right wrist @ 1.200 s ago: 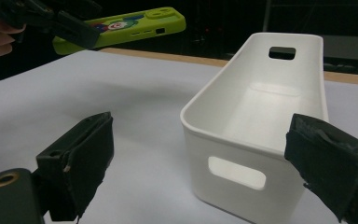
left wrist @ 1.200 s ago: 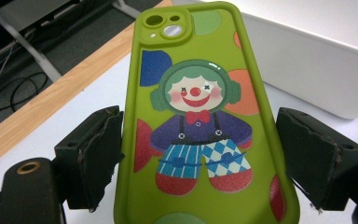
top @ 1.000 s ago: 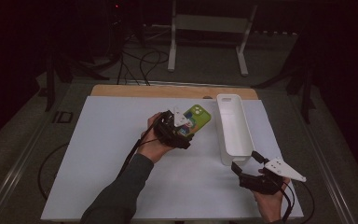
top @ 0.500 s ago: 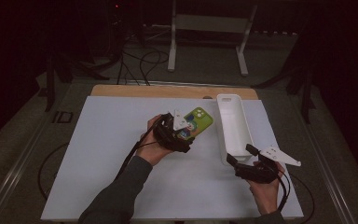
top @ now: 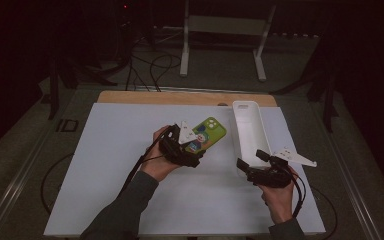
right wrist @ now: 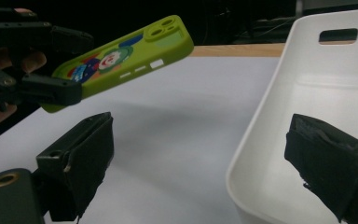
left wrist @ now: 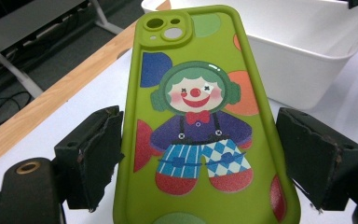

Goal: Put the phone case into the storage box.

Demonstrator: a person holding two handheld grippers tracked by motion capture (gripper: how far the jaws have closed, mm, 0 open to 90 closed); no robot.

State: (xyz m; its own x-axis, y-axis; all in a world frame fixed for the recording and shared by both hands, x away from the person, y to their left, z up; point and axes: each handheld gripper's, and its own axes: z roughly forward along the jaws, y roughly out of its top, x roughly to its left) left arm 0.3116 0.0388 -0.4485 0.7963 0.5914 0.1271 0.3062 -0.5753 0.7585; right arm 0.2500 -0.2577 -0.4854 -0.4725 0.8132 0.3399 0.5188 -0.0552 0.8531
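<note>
While clamped across its long edges, the left gripper [top: 192,145] holds the green phone case [top: 207,134] tilted above the white table [top: 110,165], clown print up | right gripper [top: 250,165], jaws apart and empty, straddles the near rim of the white bin [top: 247,132] | case likely bound for bin.

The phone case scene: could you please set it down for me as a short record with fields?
Held item: green phone case with a clown print, lifted off the table
Holder: left tool, jaws on the case's long edges
Other tool: right tool, jaws open, either side of the bin's near wall
Container: white bin, nothing seen inside
Surface: white table sheet
</note>
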